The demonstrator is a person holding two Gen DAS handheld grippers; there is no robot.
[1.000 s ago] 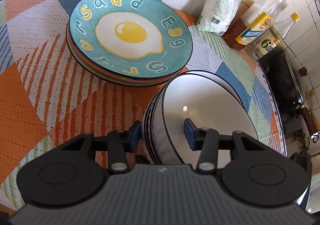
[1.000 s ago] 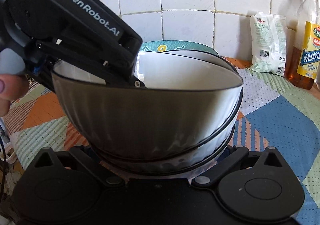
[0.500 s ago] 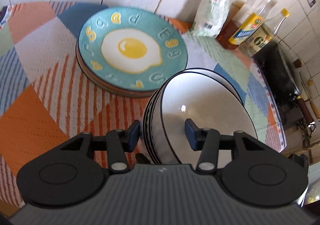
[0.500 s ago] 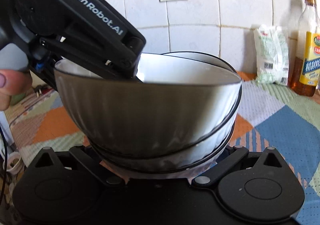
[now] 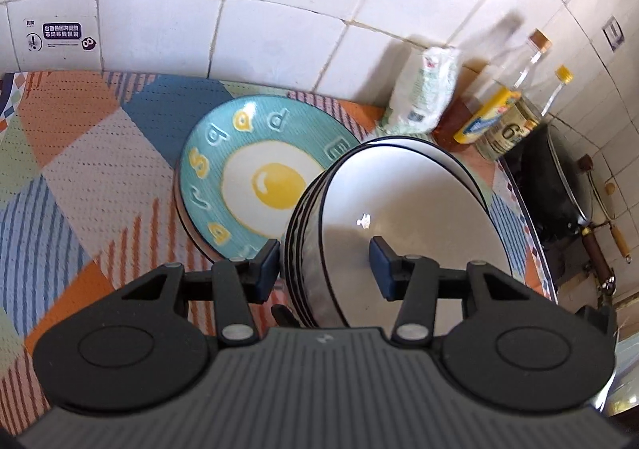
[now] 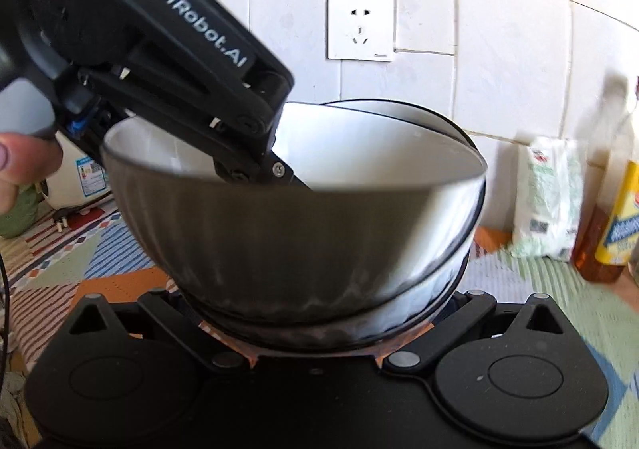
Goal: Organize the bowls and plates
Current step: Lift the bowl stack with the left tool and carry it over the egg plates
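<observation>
The left gripper [image 5: 323, 269] clasps the near-left rim of a nested stack of white, black-rimmed ribbed ceramic bowls [image 5: 407, 217]: 1 blue pad presses the ribbed outside, the other sits inside the top bowl. From the right wrist camera the same stack of bowls [image 6: 287, 241] fills the middle, tilted and held clear of the cloth, with the left gripper [image 6: 275, 169] reaching down over its left rim and a person's fingertips [image 6: 24, 161] at the far-left edge. The right gripper's linkages spread wide beneath the stack, but its fingertips are hidden by the bowls, so I cannot tell whether they press on it.

Below the bowls lies a patchwork tablecloth of orange, blue and green [image 5: 80, 177]. Left of the stack and just beyond it sits a teal round plate painted with a fried egg and yellow letters [image 5: 247, 173], topping a low pile of plates; the bowls overlap its right edge in view.

Farther back, against the white tiled wall [image 5: 279, 10], stand a white and green plastic bag [image 5: 423, 93] and 2 clear bottles with yellow labels [image 5: 499, 117]. A black wok [image 5: 559, 185] sits at the far right. A white wall socket [image 6: 361, 28] hangs above the bowls.
</observation>
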